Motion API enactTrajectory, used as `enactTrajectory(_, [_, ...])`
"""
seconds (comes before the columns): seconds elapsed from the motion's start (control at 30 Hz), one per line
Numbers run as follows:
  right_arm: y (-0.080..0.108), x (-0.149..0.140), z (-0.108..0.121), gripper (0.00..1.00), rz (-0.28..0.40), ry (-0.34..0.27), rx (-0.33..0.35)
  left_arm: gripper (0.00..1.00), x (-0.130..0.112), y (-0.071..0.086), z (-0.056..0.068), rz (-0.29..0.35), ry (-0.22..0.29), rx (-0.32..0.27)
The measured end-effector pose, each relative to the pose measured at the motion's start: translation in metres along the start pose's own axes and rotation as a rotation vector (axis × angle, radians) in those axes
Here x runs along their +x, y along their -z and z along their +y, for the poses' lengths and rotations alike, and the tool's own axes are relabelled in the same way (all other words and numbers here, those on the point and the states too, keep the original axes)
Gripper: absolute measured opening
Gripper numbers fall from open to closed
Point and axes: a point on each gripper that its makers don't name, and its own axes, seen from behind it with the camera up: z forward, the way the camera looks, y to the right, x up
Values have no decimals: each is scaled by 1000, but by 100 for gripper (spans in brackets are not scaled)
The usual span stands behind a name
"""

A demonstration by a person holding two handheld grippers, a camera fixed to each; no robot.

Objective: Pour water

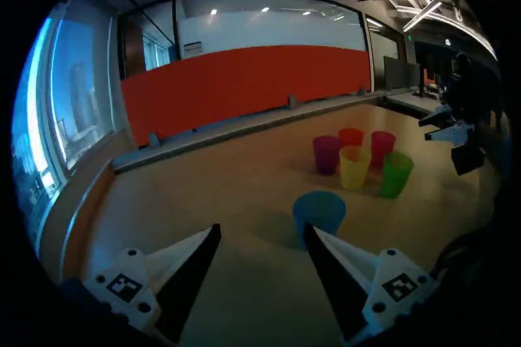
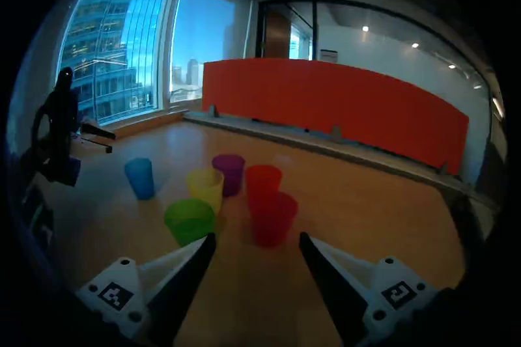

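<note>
Several plastic cups stand on a wooden table (image 1: 241, 171). A blue cup (image 1: 318, 213) stands apart, just ahead of my open left gripper (image 1: 262, 237), nearer its right finger. Behind it cluster a purple cup (image 1: 326, 153), a yellow cup (image 1: 354, 166), a green cup (image 1: 396, 174), a magenta cup (image 1: 382, 146) and a red cup (image 1: 350, 136). From the right gripper view, my open right gripper (image 2: 256, 245) points at the magenta cup (image 2: 273, 218), with the red cup (image 2: 262, 181), green cup (image 2: 189, 219), yellow cup (image 2: 206, 187), purple cup (image 2: 228, 172) and blue cup (image 2: 140, 177) around. Nothing is held.
An orange partition (image 1: 247, 86) runs along the table's far edge, with tall windows (image 2: 124, 54) beyond. The other gripper (image 1: 456, 135) hangs at the far right of the left gripper view, and a dark device (image 2: 62, 132) stands at the left of the right gripper view.
</note>
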Motion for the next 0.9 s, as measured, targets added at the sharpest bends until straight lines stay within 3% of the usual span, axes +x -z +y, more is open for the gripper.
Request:
enactTrajectory(0.4, [9,34,26,99,137,14,-172,94,29,14,-13,149,25,129])
enactTrajectory(0.6, [12,54,38,99,215,-8,-238,94,53,27,-20,244,50,184])
enactTrajectory(0.9, [26,83,66,99,346,-61,-370,94,72,38,-25,329,101,228])
